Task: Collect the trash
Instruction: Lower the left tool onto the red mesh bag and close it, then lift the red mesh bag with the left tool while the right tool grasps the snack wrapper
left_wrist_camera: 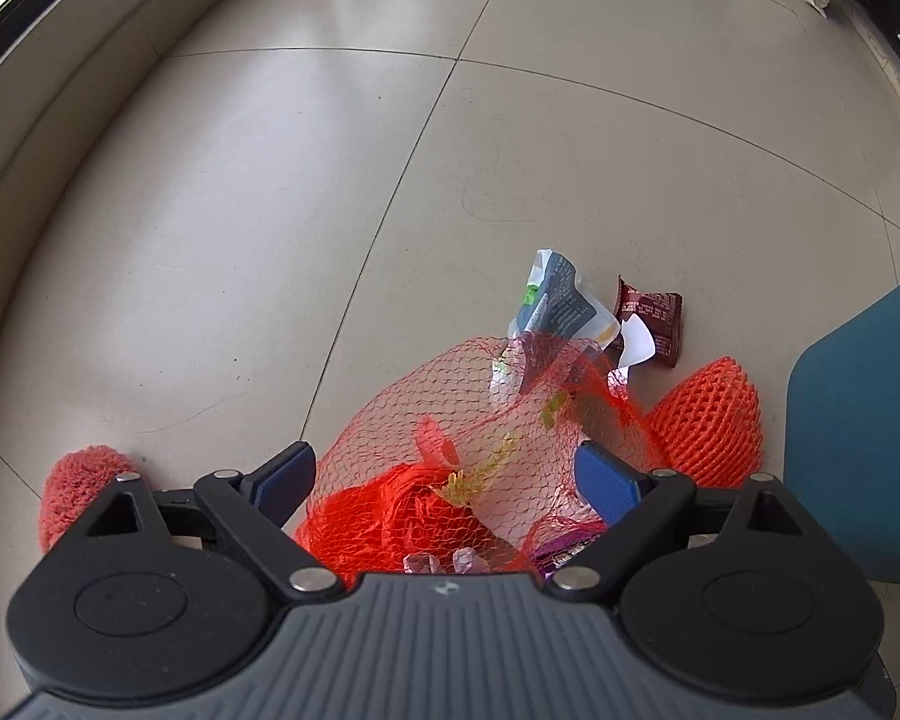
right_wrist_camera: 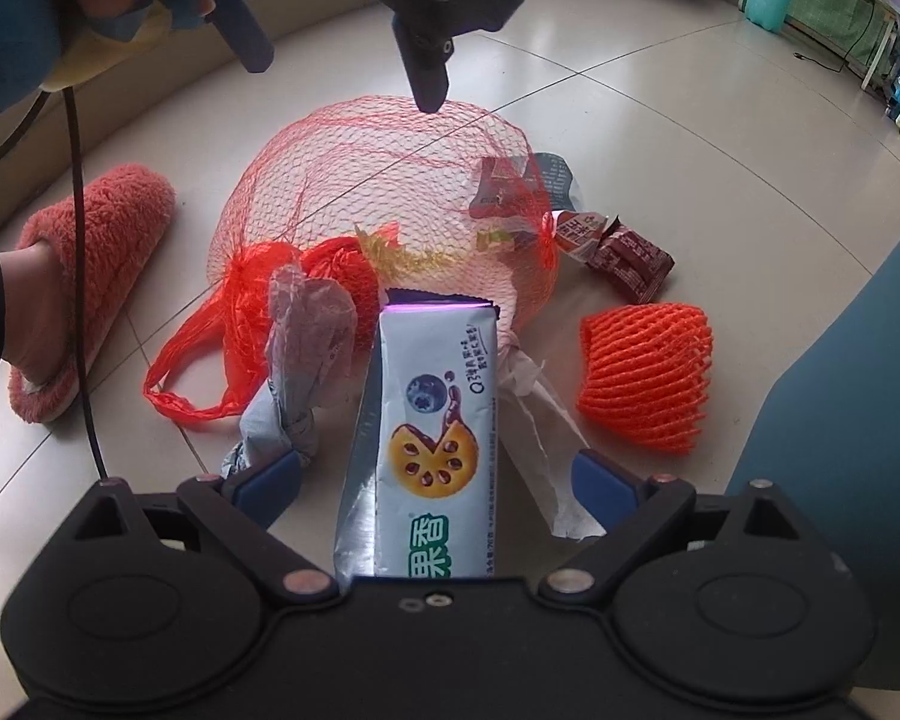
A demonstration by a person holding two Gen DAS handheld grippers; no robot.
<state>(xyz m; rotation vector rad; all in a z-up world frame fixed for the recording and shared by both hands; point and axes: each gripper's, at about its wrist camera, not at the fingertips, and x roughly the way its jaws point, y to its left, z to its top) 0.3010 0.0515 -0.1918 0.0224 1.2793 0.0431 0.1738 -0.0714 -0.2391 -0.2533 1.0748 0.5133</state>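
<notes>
Both tools are gaping wide, gripping nothing: left tool (left_wrist_camera: 444, 480) hovering over one red net bag (left_wrist_camera: 450, 420), right tool (right_wrist_camera: 444, 480) over one snack wrapper (right_wrist_camera: 432, 420), perhaps resting on the floor (left_wrist_camera: 270, 210).

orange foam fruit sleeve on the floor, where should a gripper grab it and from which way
Probably across the ribbed wall of the orange foam fruit sleeve, coming from above. It lies on its side, apart from the red mesh bag, with bare floor around it. Its soft netting should squash between the pads.
</notes>
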